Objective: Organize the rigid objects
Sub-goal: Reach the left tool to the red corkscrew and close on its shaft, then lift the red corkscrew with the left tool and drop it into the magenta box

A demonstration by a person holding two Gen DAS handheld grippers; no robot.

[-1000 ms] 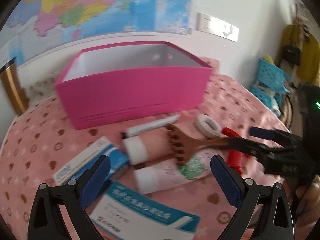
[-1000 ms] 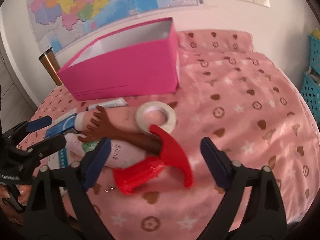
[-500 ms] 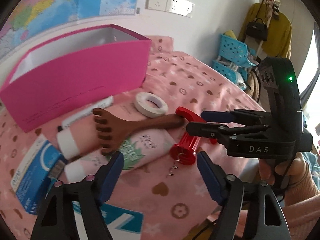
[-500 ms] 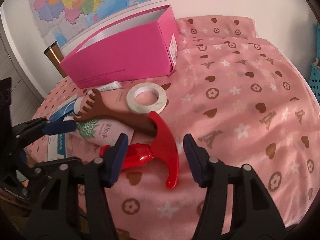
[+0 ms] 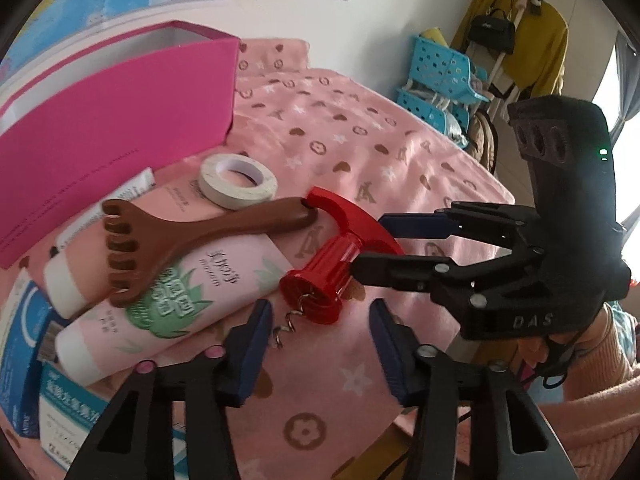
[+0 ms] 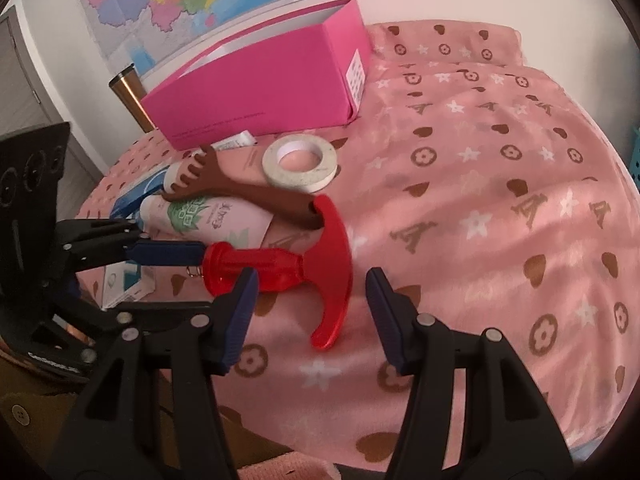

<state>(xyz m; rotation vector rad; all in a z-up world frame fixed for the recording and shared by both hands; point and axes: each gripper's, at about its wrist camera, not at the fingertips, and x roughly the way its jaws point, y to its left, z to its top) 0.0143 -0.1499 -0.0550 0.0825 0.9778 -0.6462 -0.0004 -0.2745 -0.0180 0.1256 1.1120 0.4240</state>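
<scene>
A red corkscrew [image 5: 320, 280] [image 6: 276, 268] lies on the pink bedspread [image 6: 480, 200], its metal screw [image 5: 286, 322] pointing at my left gripper. My left gripper [image 5: 320, 342] [image 6: 196, 276] hovers at the corkscrew's bell end. Its jaws are closing with the screw tip between them, and the pads press nothing. My right gripper [image 6: 310, 312] [image 5: 370, 244] is open and straddles the T-handle [image 6: 336, 256] without gripping it. A brown wooden scratcher [image 5: 180, 240] [image 6: 256, 196] rests against the handle, lying over a pink lotion tube [image 5: 192, 292] [image 6: 212, 216].
An open pink box [image 5: 112, 120] [image 6: 260, 92] stands behind the pile. A white tape roll [image 5: 238, 182] [image 6: 300, 164], a second tube and blue-and-white medicine boxes [image 5: 68, 408] lie beside it. A copper tumbler [image 6: 128, 92] stands beyond the box; blue baskets [image 5: 444, 68] sit by the wall.
My left gripper swung right and down from the tubes to the corkscrew's bell end while its jaws narrowed. My right gripper narrowed and slid forward over the T-handle.
</scene>
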